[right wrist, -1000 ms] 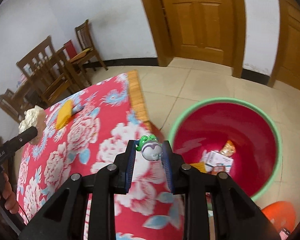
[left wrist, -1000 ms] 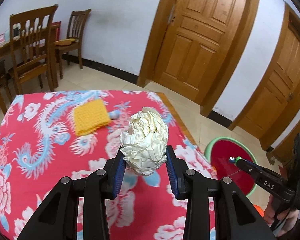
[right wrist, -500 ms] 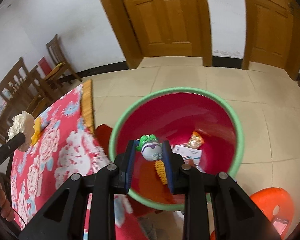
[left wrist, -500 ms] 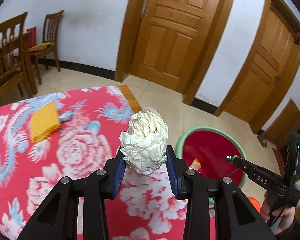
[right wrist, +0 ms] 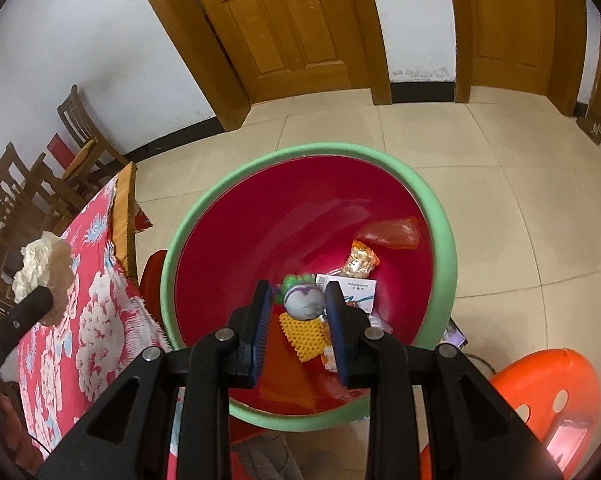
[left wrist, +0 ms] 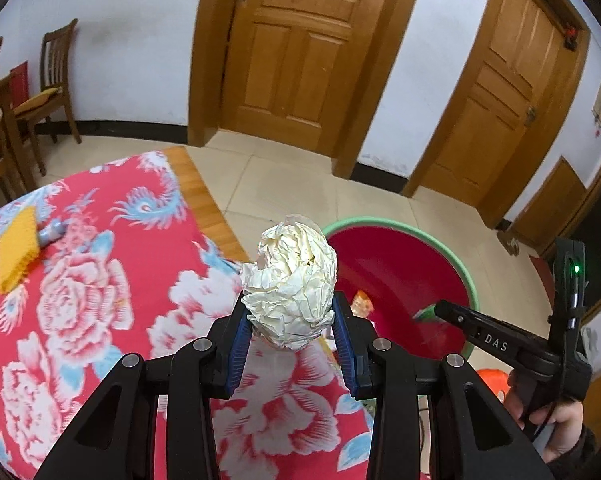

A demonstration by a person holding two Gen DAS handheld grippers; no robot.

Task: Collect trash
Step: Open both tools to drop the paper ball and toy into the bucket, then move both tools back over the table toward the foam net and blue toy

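Left gripper (left wrist: 290, 330) clamps the crumpled paper ball (left wrist: 290, 280) tight between its blue pads, over the near right edge of the floral tablecloth (left wrist: 80, 300), with the red basin (left wrist: 400, 280) on the floor just to the right. Right gripper (right wrist: 298, 312) hangs over that basin's green rim (right wrist: 440, 232), jaws narrow and pinched on a small grey toy with green frill (right wrist: 302, 300). Below it lie a yellow knitted piece (right wrist: 306, 338), a white box (right wrist: 356, 286) and snack wrappers (right wrist: 362, 260). An orange stool (right wrist: 540, 392) sits near right.
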